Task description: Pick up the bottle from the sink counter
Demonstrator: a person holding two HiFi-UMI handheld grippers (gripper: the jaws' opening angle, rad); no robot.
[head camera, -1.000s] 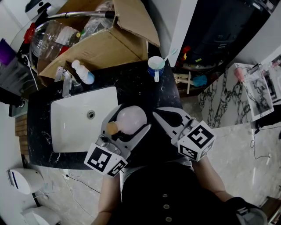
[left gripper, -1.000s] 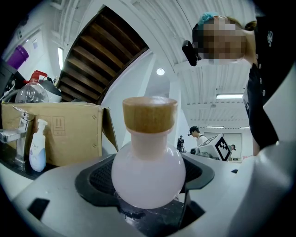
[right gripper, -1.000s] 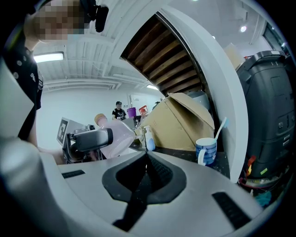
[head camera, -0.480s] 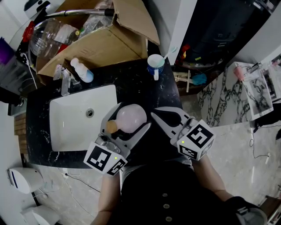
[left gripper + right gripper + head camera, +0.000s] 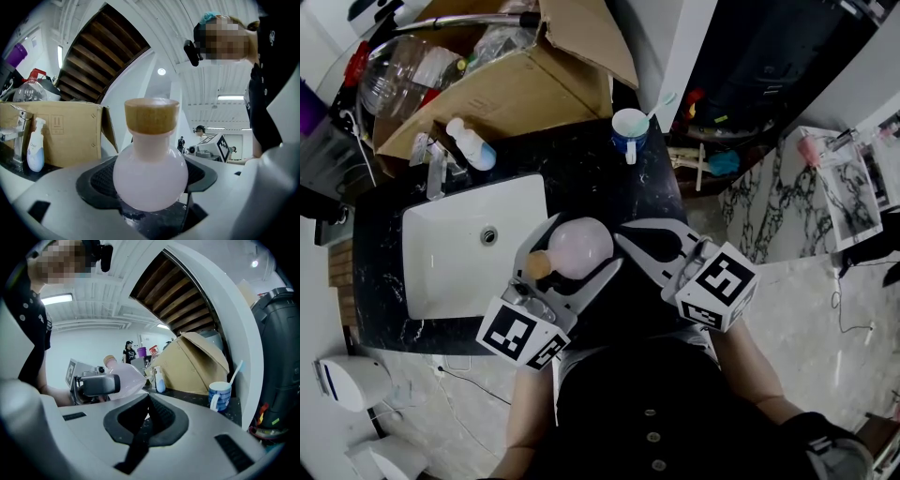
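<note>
A round pale-pink bottle (image 5: pixel 579 247) with a tan cap (image 5: pixel 538 266) hangs over the counter's front edge, to the right of the sink, and my left gripper (image 5: pixel 580 247) is shut on it. In the left gripper view the bottle (image 5: pixel 150 173) fills the space between the pads, its cap (image 5: pixel 151 115) pointing up. My right gripper (image 5: pixel 624 238) is just right of the bottle, shut with nothing in it. In the right gripper view its pads (image 5: pixel 148 409) meet, and the bottle (image 5: pixel 125 376) shows at left.
A white sink basin (image 5: pixel 441 267) is set in the black counter (image 5: pixel 591 178), with a faucet (image 5: pixel 436 172) and a white-and-blue pump bottle (image 5: pixel 472 148) behind it. A blue cup (image 5: pixel 630 130) holding a toothbrush stands at the back right. An open cardboard box (image 5: pixel 511 84) full of clutter lines the back.
Both grippers stay almost where they were, with the pink bottle held throughout. The view has shifted slightly.
</note>
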